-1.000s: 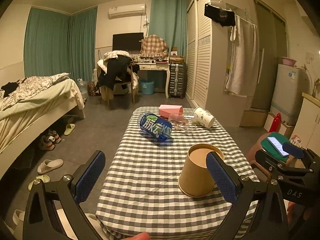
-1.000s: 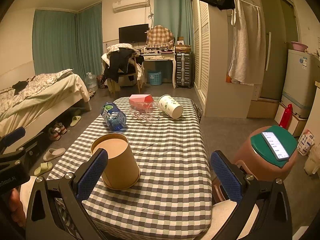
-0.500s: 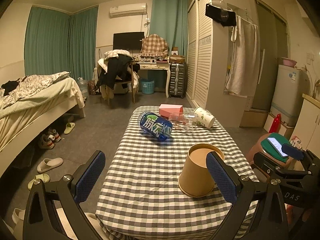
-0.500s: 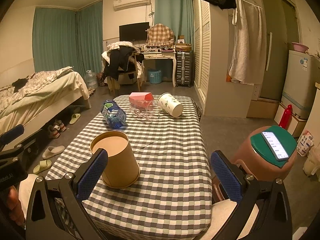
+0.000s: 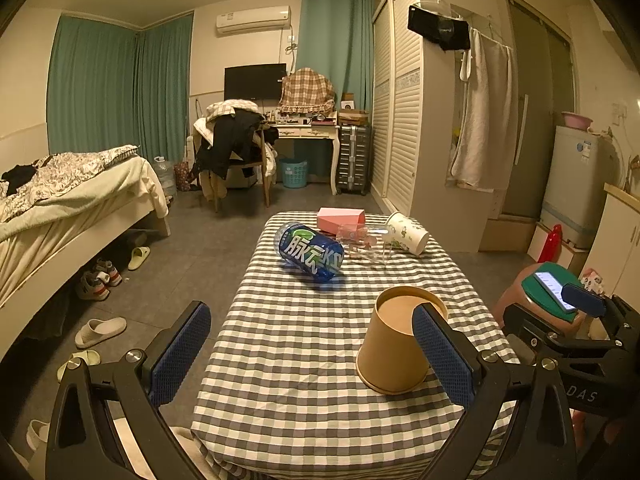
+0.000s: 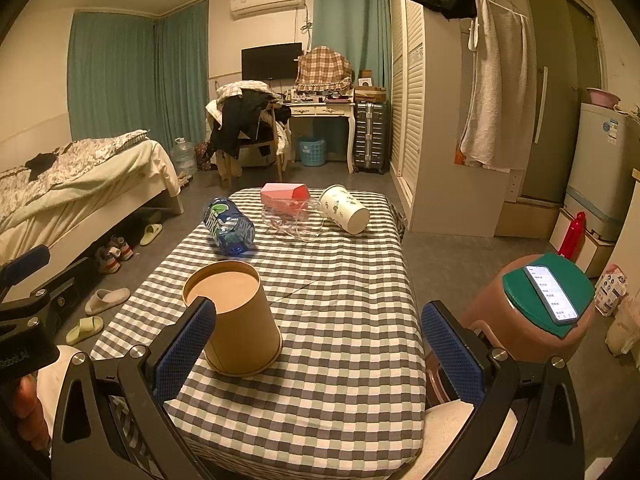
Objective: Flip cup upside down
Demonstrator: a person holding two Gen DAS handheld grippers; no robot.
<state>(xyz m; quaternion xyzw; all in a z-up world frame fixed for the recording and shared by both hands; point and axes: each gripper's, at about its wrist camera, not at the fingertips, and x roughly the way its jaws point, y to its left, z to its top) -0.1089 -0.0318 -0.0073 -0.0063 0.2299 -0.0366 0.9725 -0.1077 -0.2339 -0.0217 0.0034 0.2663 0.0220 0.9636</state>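
Your left gripper has its fingers spread wide and holds nothing; the blue pad of its right finger sits in front of the brown paper cup in that view, whether touching it or only overlapping it you cannot tell. Your right gripper is just as wide open and empty, and its left finger overlaps the near left of the same cup.

The cup stands on the near part of the bench, which wears a grey and white checked cloth. Its narrow closed end faces up and its wide rim is flat on the cloth, so its long axis is vertical. It already looks to be upside down, which suggests the flip is done or that it must be turned the other way.

The cup lies between your two grippers: ahead and right of the left one, ahead and left of the right one. Neither is clearly nearer, and neither has its fingers around it.

At the far end of the bench lie a blue drink bottle on its side, a pink box, some clear plastic and a white printed paper cup tipped over, all well apart from the brown cup. To the right a phone rests on a green-topped stool.
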